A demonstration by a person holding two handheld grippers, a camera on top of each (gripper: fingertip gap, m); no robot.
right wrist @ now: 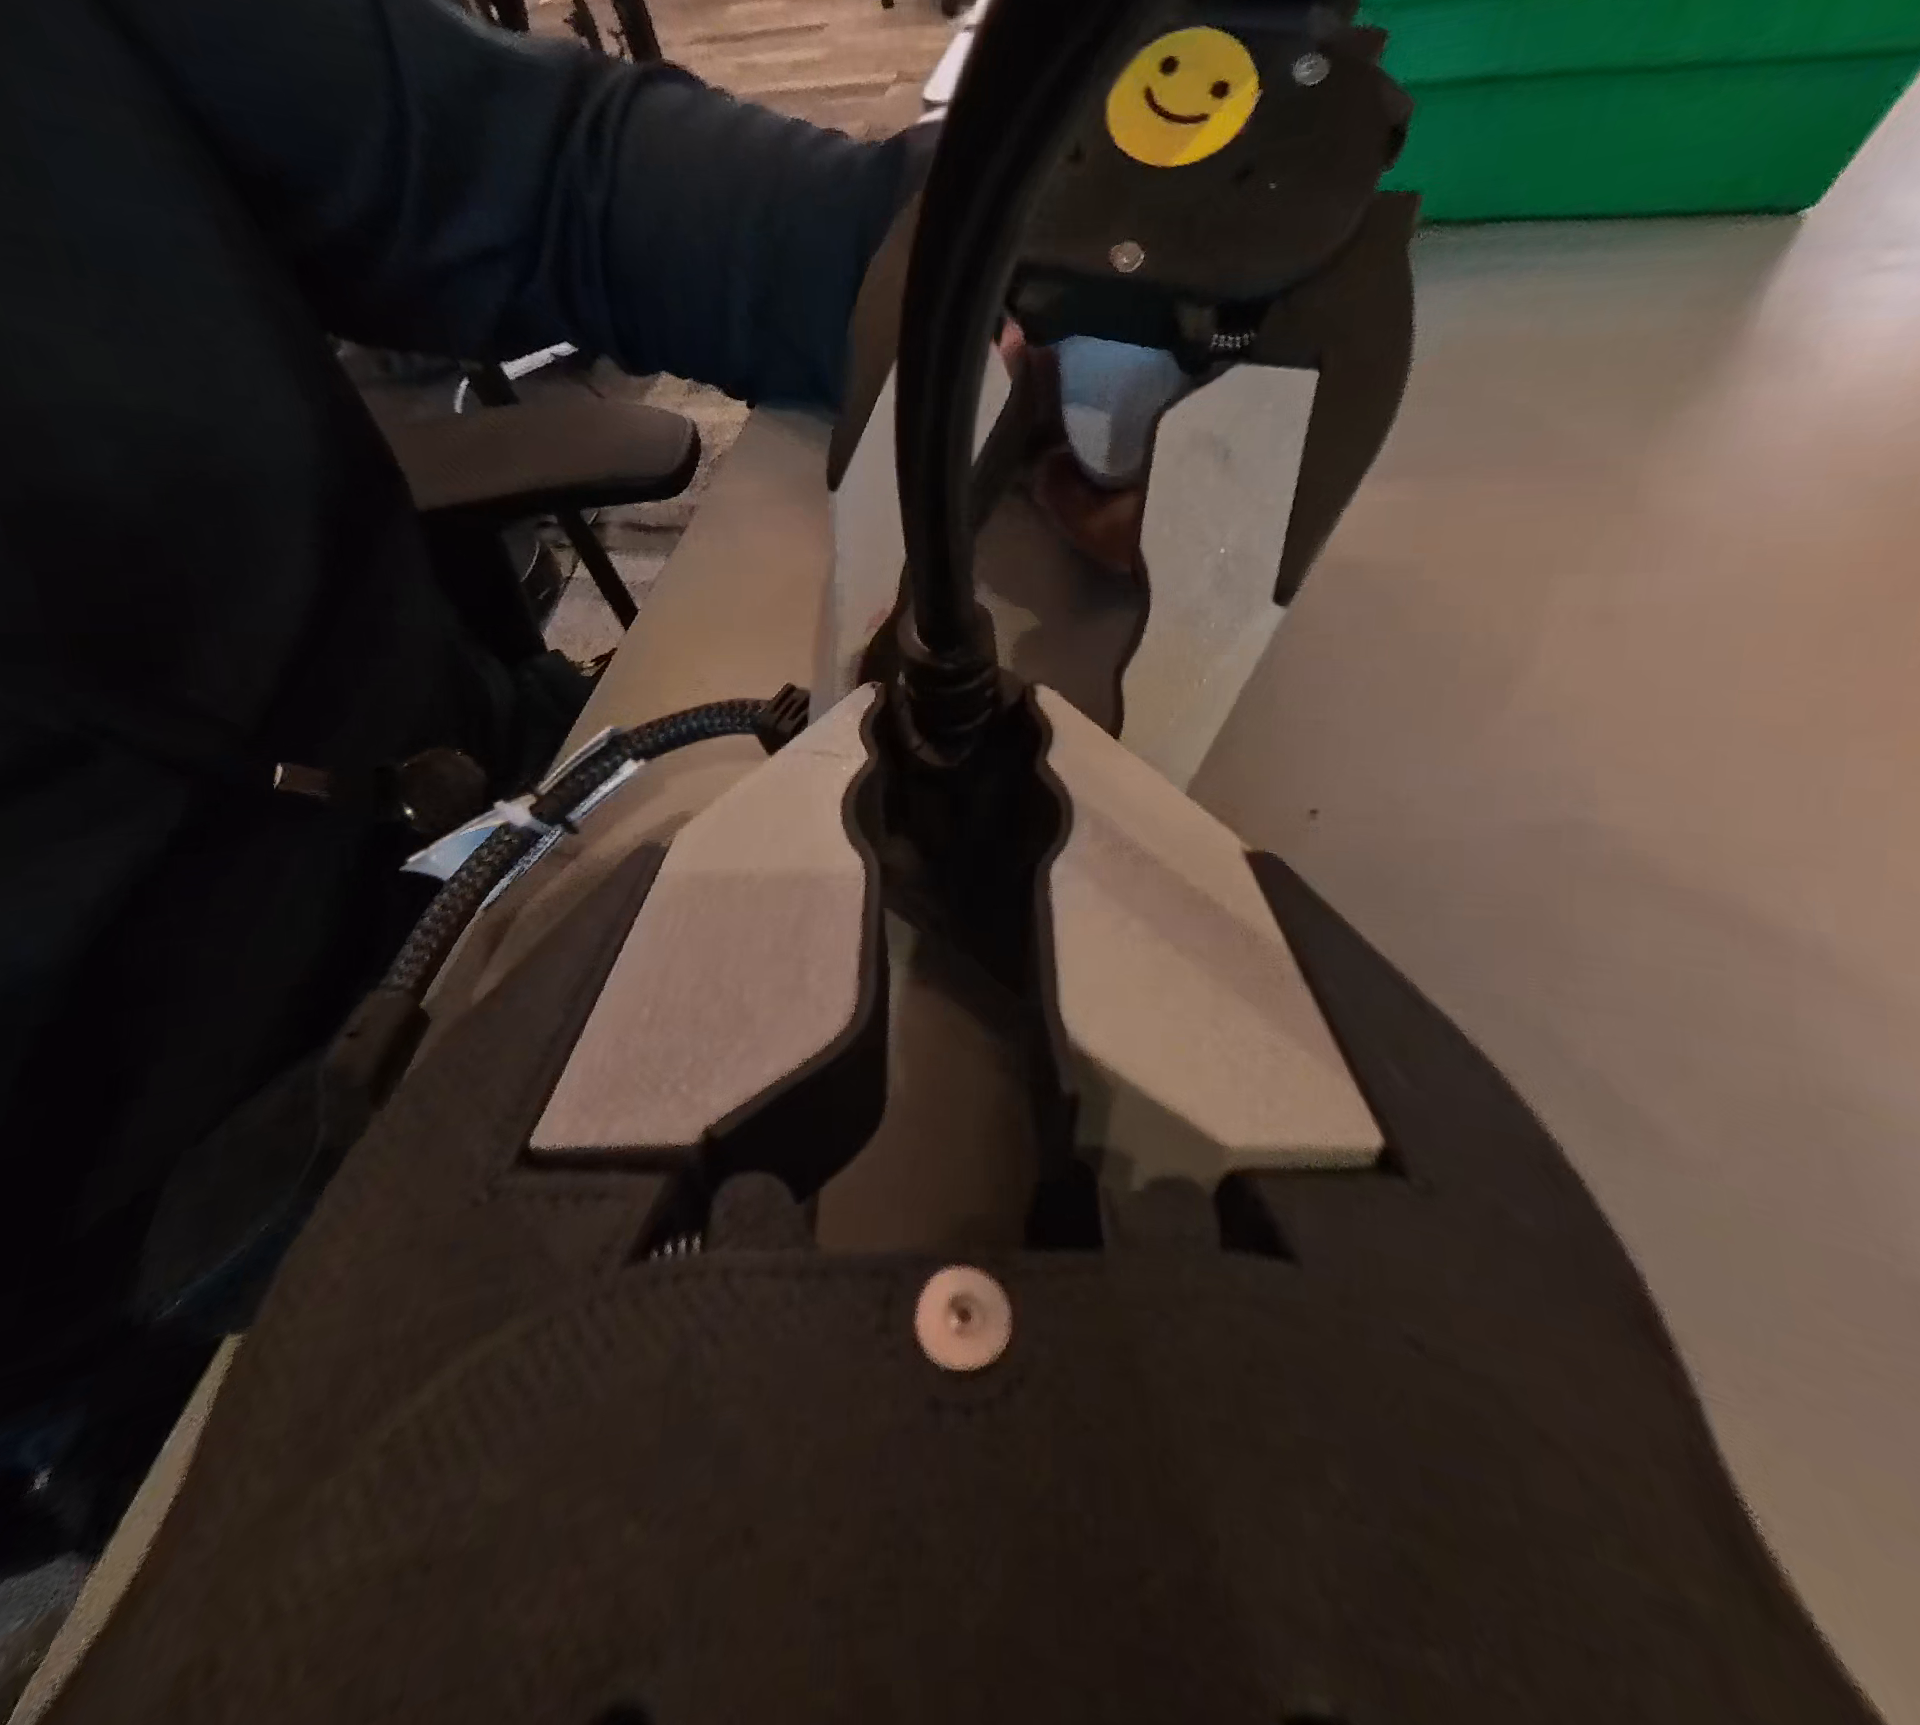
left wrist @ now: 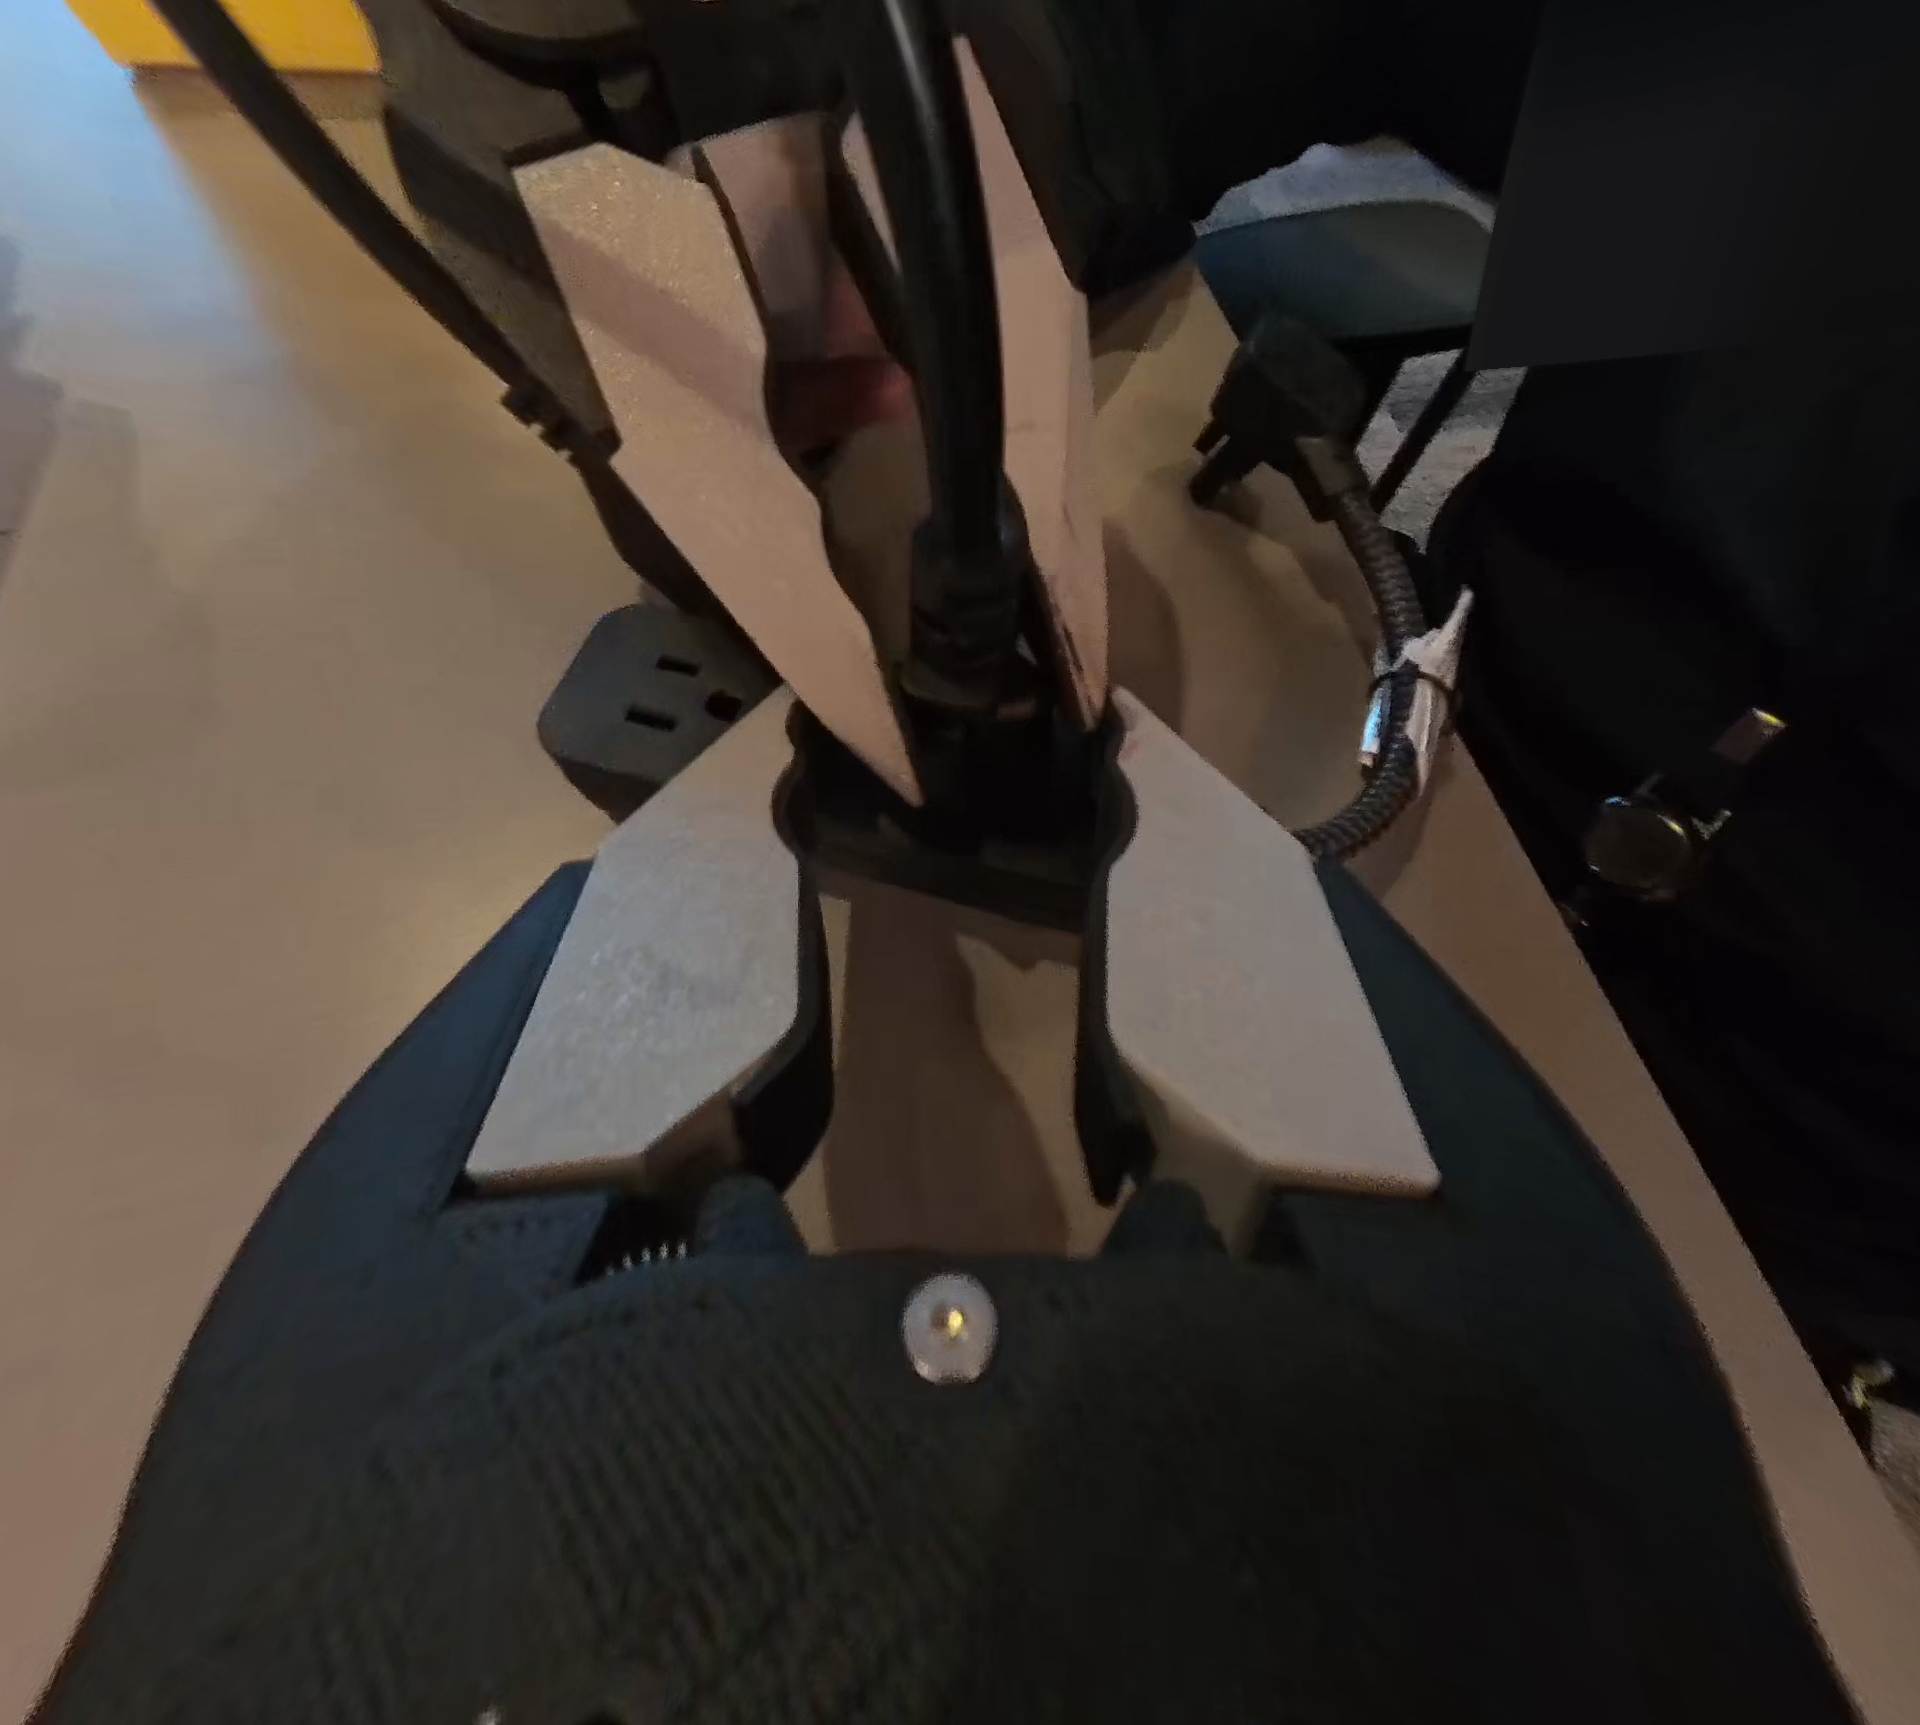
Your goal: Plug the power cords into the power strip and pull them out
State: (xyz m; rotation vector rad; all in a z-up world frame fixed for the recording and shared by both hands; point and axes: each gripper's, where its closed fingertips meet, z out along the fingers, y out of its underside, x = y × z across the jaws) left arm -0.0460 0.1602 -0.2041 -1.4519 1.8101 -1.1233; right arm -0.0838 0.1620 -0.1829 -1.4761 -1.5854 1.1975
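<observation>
Two grey-fingered black grippers (left wrist: 951,802) (right wrist: 951,740) show. One black power strip (left wrist: 644,699) lies on one beige tabletop (left wrist: 260,532). One thick black power cord (right wrist: 945,428), one braided black cable (left wrist: 1382,636), two stacked green plastic bins (right wrist: 1662,13).

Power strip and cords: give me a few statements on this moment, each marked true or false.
1. The right gripper has its jaws closed on a black plug. True.
2. The power strip is white. False: it is black.
3. The left gripper has its jaws clamped on the end of the power strip. True.
4. The bins beyond the table are red. False: they are green.
5. The braided cable has its plug in the strip. False: that plug lies loose on the table.
</observation>
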